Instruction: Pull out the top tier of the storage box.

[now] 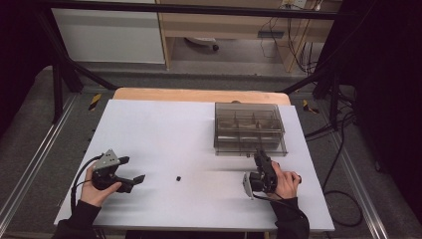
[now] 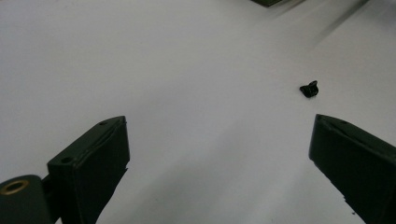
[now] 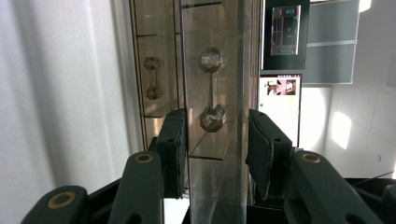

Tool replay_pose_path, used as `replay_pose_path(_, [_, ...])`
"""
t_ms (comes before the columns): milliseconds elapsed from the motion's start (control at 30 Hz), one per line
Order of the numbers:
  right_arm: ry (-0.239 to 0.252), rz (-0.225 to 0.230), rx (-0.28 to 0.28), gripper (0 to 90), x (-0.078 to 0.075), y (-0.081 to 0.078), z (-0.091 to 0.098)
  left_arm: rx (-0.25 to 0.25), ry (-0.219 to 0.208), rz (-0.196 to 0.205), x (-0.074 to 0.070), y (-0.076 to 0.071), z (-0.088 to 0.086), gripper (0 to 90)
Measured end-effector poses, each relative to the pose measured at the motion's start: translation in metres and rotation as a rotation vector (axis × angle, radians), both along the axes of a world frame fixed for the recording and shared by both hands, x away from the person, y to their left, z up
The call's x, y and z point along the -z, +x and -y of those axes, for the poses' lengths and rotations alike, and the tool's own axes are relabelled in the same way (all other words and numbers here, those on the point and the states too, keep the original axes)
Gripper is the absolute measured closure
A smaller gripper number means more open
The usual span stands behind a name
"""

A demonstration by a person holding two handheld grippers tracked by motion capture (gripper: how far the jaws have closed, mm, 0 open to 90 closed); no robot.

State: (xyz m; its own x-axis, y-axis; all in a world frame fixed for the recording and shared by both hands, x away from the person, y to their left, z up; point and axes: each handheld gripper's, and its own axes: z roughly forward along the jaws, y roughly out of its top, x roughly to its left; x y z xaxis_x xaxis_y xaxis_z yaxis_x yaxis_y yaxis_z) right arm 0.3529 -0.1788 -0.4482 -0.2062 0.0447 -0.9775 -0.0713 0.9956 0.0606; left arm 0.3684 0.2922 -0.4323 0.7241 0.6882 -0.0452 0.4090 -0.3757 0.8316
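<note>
High view, left to right: your left gripper [image 1: 133, 170] sits at the lower left of the frame, low over the table [image 1: 164, 129], a flat, matte white sheet. Its jaws are black and blocky, spread wide with nothing between them, pointing toward the middle of the frame. Just right of them, at centre-low, lies a small black part [image 1: 178, 178], apart from the jaws. In the left gripper view that part [image 2: 309, 88] is knobbly and irregular, lying in the right half of the frame, just above and slightly inside the right jaw's tip, clear of both jaws.

Farther right, in the upper right of the table, stands the box [image 1: 250, 128]: a smoky, see-through plastic case, rectangular, with dividers making compartments inside. Your right gripper [image 1: 261, 160] is at the lower right of the frame, its tips at the box's near edge.

In the right gripper view the jaws [image 3: 215, 140] straddle a clear, glossy plastic panel of the box [image 3: 219, 60], which runs up the middle of the frame. A dumbbell-shaped handle [image 3: 212, 88] with faceted knobs sits on that panel, between and above the pads. The left pad looks to touch the panel; the right stands a little off it, so I cannot tell whether you are pinching it.
</note>
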Motion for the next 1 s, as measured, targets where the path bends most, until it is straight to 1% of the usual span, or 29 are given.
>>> replay_pose_path(67, [-0.006, 0.0, -0.001, 61.0, 0.0, 0.0, 0.0, 0.001, 0.0, 0.001, 0.0, 0.0, 0.0, 4.7])
replay_pose_path(200, [0.002, -0.001, -0.001, 60.7, 0.0, 0.0, 0.0, 0.001, 0.0, 0.001, 0.0, 0.0, 0.0, 4.7])
replay_pose_path(300, [0.022, -0.003, 0.0, 59.7, 0.0, 0.0, 0.001, 0.001, 0.0, 0.0, 0.0, 0.0, 0.0, 4.7])
replay_pose_path(367, [0.041, -0.014, 0.006, 58.3, 0.0, 0.001, 0.001, 0.001, -0.001, 0.0, 0.0, 0.0, 0.0, 4.7])
replay_pose_path(400, [0.034, -0.017, 0.005, 57.0, -0.001, 0.001, 0.002, 0.0, 0.0, 0.0, 0.0, 0.0, 0.0, 4.7])
replay_pose_path(533, [0.05, -0.028, 0.006, 53.0, 0.0, 0.002, 0.002, 0.001, 0.0, 0.0, 0.0, 0.0, 0.0, 4.7])
replay_pose_path(600, [0.065, -0.038, 0.013, 50.1, 0.0, 0.002, 0.002, 0.001, 0.0, 0.0, 0.0, 0.0, 0.0, 4.7])
replay_pose_path(700, [0.11, -0.052, 0.025, 45.8, -0.001, 0.003, 0.003, 0.0, 0.0, 0.0, 0.0, 0.0, 0.0, 4.8])
replay_pose_path(733, [0.114, -0.056, 0.021, 45.0, -0.003, 0.003, 0.004, 0.0, 0.0, 0.0, 0.0, 0.0, 0.0, 4.7])
replay_pose_path(833, [0.155, -0.061, 0.019, 41.7, -0.009, 0.002, 0.006, 0.0, 0.0, -0.001, 0.0, 0.0, 0.0, 4.7])
replay_pose_path(1000, [0.225, -0.09, 0.008, 34.9, -0.016, 0.001, 0.007, 0.001, 0.0, -0.002, 0.0, 0.0, 0.0, 4.7])
